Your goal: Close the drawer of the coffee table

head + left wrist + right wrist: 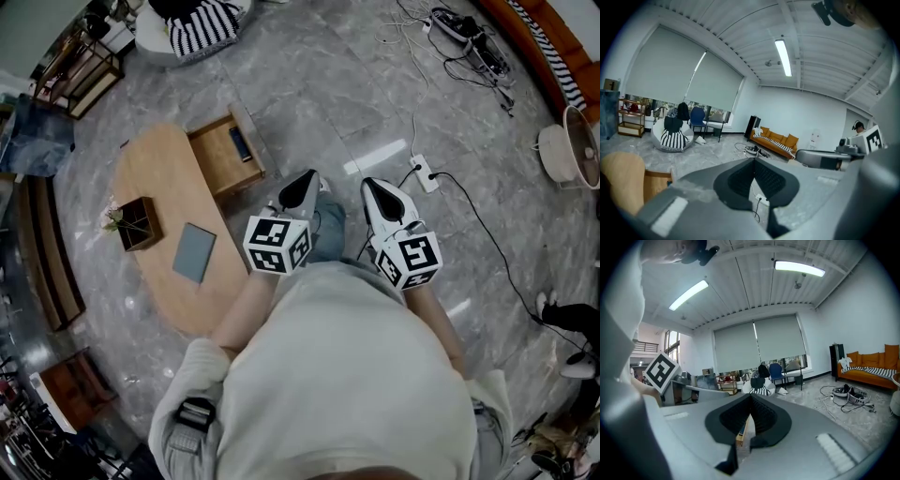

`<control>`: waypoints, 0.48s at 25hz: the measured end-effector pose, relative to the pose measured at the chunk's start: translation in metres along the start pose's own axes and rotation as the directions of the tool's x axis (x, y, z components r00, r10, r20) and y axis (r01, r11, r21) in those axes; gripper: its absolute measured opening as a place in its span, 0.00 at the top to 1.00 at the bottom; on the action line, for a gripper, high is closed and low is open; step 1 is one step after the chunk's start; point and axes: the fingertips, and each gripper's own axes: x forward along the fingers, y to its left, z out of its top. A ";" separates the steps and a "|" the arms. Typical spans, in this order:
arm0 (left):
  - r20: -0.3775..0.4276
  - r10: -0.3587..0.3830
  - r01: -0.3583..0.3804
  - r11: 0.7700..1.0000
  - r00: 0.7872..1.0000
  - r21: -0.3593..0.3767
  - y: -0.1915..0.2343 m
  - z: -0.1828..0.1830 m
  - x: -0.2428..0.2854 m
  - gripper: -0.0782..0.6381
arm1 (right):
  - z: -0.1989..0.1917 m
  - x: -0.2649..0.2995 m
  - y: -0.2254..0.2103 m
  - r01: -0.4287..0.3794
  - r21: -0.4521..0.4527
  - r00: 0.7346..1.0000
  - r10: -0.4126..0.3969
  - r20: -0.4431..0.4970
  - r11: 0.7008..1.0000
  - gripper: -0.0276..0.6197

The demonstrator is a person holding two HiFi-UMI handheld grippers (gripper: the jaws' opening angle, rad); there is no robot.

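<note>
Pale shirt (347, 375); grey-black left hand-held gripper (307, 176), right hand-held gripper (368, 184); 2 black-and-white marker cubes (277, 246).

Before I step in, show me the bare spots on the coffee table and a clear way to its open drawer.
Bare tabletop lies between the open drawer and the plant box, and again at the near end past the grey book. The marble floor in front of the drawer is free. Crowded: around the power strip to the right.

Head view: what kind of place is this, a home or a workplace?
Probably a lounge set up inside an office or lab: wooden coffee table, orange sofa, but power strips loose on the floor and a bare ribbed ceiling.
</note>
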 end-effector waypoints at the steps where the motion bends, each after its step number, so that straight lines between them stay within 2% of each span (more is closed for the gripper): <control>1: 0.004 0.003 -0.003 1.000 1.000 -0.007 0.003 0.001 0.004 0.89 | -0.001 0.003 -0.002 -0.001 -0.002 1.000 0.001 -0.006 1.000 0.96; 7: 0.032 0.025 -0.023 0.999 0.999 -0.043 0.027 0.014 0.042 0.89 | -0.004 0.031 -0.030 -0.009 0.005 1.000 0.009 -0.029 1.000 0.96; 12: 0.047 0.039 -0.036 0.997 0.998 -0.062 0.055 0.039 0.081 0.89 | 0.018 0.075 -0.064 -0.018 -0.018 0.999 0.017 -0.038 1.000 0.96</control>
